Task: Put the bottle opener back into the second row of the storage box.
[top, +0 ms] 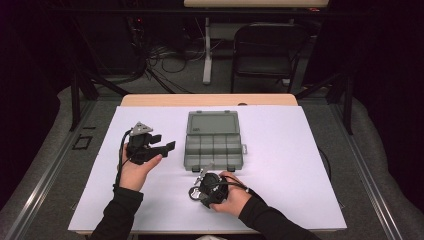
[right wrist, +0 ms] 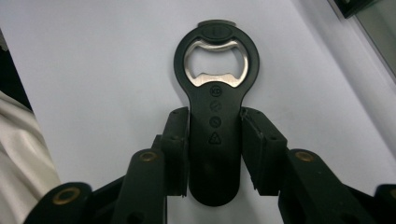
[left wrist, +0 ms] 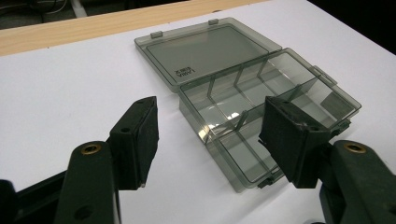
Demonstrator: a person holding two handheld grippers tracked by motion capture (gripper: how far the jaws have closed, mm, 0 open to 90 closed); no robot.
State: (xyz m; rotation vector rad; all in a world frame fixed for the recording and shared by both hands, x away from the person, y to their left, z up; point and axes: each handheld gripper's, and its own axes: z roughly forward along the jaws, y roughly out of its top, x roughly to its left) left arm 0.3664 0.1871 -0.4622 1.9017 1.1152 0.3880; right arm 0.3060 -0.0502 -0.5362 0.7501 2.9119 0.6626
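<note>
A smoky clear organiser box (top: 213, 141) lies open at the middle of the white sheet, lid flat toward the far side, its compartments (left wrist: 261, 105) bare. My left gripper (top: 162, 146) hovers just left of the box, jaws wide apart and holding nothing; in the left gripper view the gripper (left wrist: 210, 135) frames the box's near corner. Near the front edge my right gripper (top: 197, 194) is shut on the handle of a black bottle opener (right wrist: 215, 126). The opener's metal-lined ring (right wrist: 216, 58) sticks out past the pads (right wrist: 176, 140) over the white sheet.
The white sheet (top: 280, 170) covers a wooden table (top: 210, 100). A folding chair (top: 267, 50), a table leg and cables stand on the floor beyond. A pale cloth edge (right wrist: 18, 154) lies at the left of the right gripper view.
</note>
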